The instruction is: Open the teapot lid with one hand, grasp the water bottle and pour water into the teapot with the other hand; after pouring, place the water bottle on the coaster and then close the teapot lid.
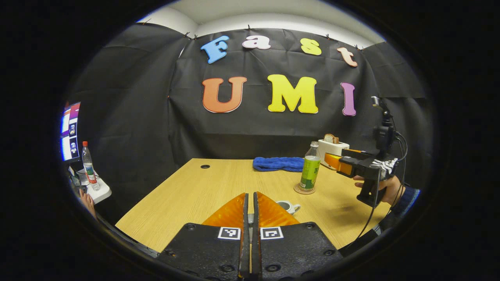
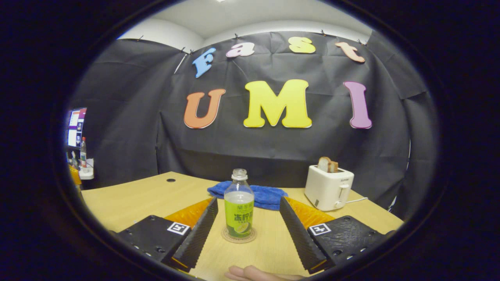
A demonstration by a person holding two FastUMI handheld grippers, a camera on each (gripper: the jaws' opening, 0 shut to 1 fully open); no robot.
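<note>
A folded blue towel (image 2: 250,194) lies near the far edge of the wooden tabletop (image 2: 133,199), a white toaster (image 2: 329,187) with bread in its slot stands toward the far right corner, and a small round hole (image 2: 170,180) sits near the far left corner.

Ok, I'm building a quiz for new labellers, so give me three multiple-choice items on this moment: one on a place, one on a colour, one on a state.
1. Where does the water bottle stand?
A. on the coaster
B. on a plate
C. on a tray

2. What colour is the towel?
A. red
B. blue
C. white

3. How does the right tool stand?
A. shut on the bottle
B. shut on nothing
C. open

Key:
1 A, its base sits on the round coaster.
2 B, the cloth behind the bottle is blue.
3 C, its fingers stand apart on either side of the bottle, not touching it.
</note>
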